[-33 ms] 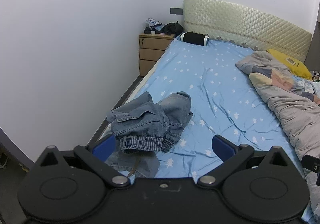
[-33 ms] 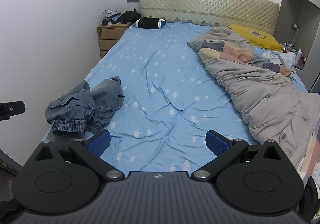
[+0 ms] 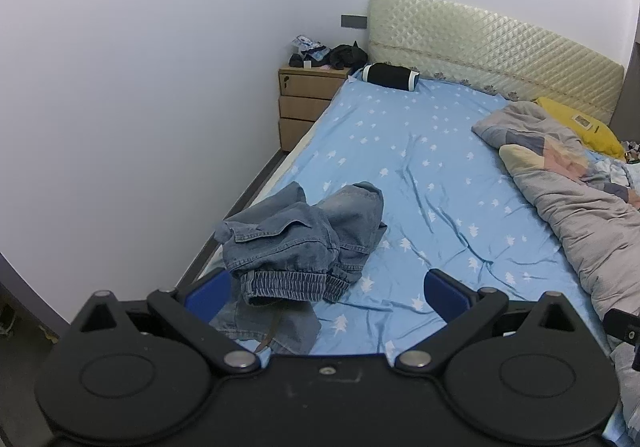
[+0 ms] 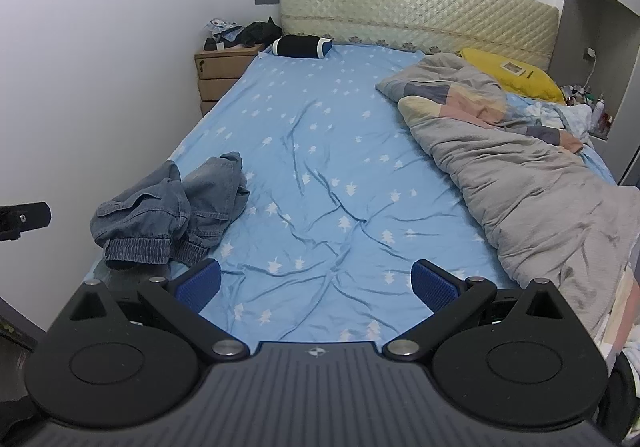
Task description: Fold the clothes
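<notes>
Between the left gripper (image 3: pixel 326 293) jaws (spread wide) lie crumpled jeans (image 3: pixel 300 243).

No readable text, brand or number showing anywhere. Small emblem sitting on right gripper (image 4: pixel 316 283) housing, too small to make out. Label patch lying on yellow pillow (image 4: pixel 520 77), print too blurred to read. Packaging on nightstand (image 4: pixel 224 67) also illegible.

Soft, even indoor light fills both wrist views, casting only faint shadows in the creases of the blue sheet (image 4: pixel 320 175). Fisheye distortion bends the headboard (image 4: pixel 416 7) above it; corners vignette dark. Focus is sharp, without glare.
</notes>
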